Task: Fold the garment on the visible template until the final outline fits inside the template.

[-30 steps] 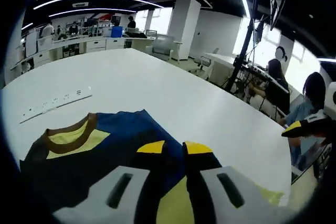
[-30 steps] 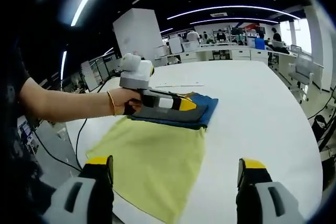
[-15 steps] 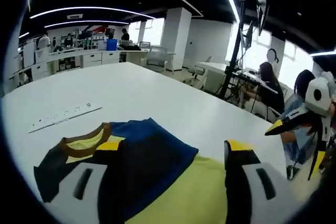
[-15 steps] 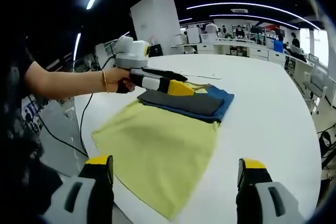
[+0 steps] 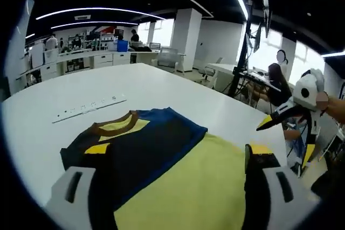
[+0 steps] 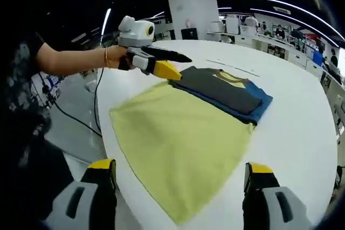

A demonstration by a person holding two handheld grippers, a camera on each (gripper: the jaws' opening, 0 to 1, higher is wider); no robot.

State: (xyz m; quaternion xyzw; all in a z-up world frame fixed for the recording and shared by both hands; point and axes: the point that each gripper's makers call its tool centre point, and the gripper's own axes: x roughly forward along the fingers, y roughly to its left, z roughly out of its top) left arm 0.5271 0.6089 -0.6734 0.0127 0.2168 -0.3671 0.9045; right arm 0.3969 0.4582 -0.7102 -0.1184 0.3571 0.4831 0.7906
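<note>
A shirt lies flat on the white table (image 5: 161, 82), its yellow body (image 5: 199, 187) toward me. The dark folded top with blue panel (image 5: 145, 144) and brown collar (image 5: 116, 122) lies beyond it. My left gripper (image 5: 178, 152) hovers open above the shirt with nothing between its fingers. In the right gripper view the shirt (image 6: 183, 133) spreads across the table corner, with the dark fold (image 6: 221, 87) at its far end. There a hand holds the left gripper (image 6: 182, 67) just off that fold. My right gripper (image 6: 180, 168) is open and empty over the yellow hem, and it also appears as the right gripper (image 5: 283, 138) beyond the table edge.
A white strip with marks (image 5: 89, 107) lies on the table past the collar. The curved table edge (image 6: 108, 133) runs close to the yellow hem, with a cable (image 6: 81, 122) on the floor below. A stand (image 5: 242, 47), desks and seated people are in the background.
My left gripper went from shut on the garment to open, let it go and drew back from it. The right gripper stayed open and its view pulled back.
</note>
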